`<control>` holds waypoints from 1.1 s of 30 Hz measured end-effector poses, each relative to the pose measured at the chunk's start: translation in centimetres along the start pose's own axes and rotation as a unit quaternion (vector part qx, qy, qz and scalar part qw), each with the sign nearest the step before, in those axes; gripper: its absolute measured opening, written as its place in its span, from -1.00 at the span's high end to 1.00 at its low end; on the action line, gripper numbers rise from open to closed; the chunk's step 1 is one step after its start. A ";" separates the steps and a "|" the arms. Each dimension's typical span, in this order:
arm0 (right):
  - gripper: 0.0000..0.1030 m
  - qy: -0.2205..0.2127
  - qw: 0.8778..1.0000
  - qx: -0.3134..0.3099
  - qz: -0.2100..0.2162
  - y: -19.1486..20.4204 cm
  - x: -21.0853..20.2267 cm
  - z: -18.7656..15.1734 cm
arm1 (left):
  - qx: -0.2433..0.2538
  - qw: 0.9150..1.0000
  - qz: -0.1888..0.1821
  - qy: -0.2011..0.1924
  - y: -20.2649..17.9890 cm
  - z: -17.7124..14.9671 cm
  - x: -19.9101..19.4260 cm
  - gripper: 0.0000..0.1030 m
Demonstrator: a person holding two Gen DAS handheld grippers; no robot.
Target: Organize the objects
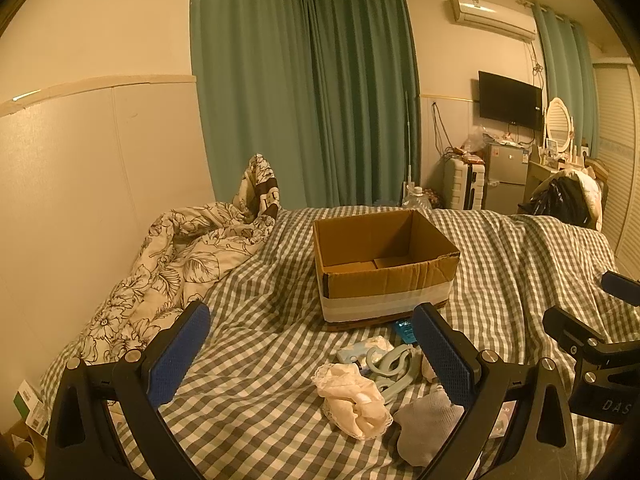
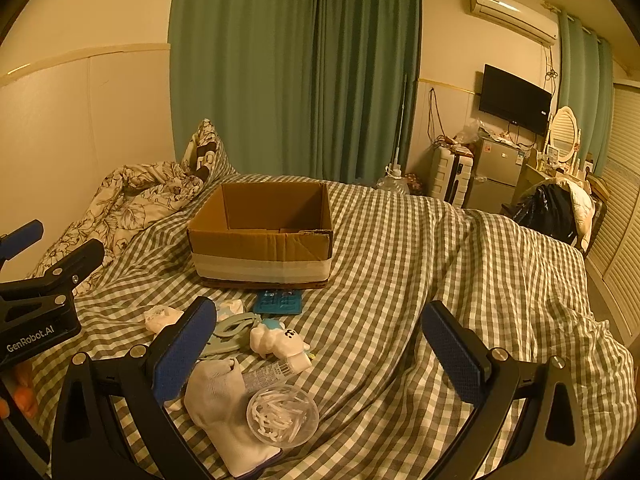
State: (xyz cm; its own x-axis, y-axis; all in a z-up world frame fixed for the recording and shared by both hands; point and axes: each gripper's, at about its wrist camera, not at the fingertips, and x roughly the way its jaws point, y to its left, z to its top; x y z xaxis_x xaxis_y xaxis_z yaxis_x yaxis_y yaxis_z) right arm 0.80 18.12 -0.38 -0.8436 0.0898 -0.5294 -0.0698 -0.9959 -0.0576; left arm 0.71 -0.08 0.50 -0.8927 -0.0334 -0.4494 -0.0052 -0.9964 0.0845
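An open, empty cardboard box (image 1: 384, 264) (image 2: 262, 232) stands on the checked bed cover. In front of it lies a pile: a blue packet (image 2: 278, 302), a pale green hanger (image 2: 230, 330), a white plush toy (image 2: 278, 340), a white sock (image 2: 222, 404), a round clear tub of white bits (image 2: 282, 416) and a lacy cream cloth (image 1: 352, 400). My left gripper (image 1: 316, 356) is open above the pile's left side. My right gripper (image 2: 320, 344) is open, just right of the pile. Both are empty.
A crumpled floral quilt (image 1: 172, 260) lies at the bed's left by the wall. Green curtains hang behind. A suitcase (image 2: 448, 176), small fridge, dresser and chair with clothes stand beyond the bed on the right. The checked cover (image 2: 460, 280) spreads to the right.
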 end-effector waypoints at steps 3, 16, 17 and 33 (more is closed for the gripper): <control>-0.99 0.001 1.000 0.000 -0.001 0.0 0.1 0.0 | 0.000 1.000 0.000 0.000 0.0 0.0 0.0 -1.00; -0.99 0.001 1.000 -0.005 -0.003 0.3 -0.2 0.0 | 0.001 1.000 0.003 -0.003 0.2 -0.2 0.0 -1.00; -0.99 0.001 1.000 -0.005 -0.004 0.3 -0.3 0.0 | 0.001 1.000 0.004 -0.004 0.1 -0.3 -0.1 -1.00; -0.99 0.036 0.999 -0.004 -0.027 0.0 1.3 -0.9 | 0.011 1.000 0.001 0.019 -0.5 -1.8 1.1 -1.00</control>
State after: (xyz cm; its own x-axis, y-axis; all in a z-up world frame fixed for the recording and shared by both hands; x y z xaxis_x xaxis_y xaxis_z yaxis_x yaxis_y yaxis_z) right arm 0.22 18.27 -1.86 -0.7981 0.1448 -0.5849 -0.1100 -0.9894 -0.0949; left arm 0.53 0.29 -1.59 -0.8746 -0.0391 -0.4833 -0.0135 -0.9944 0.1049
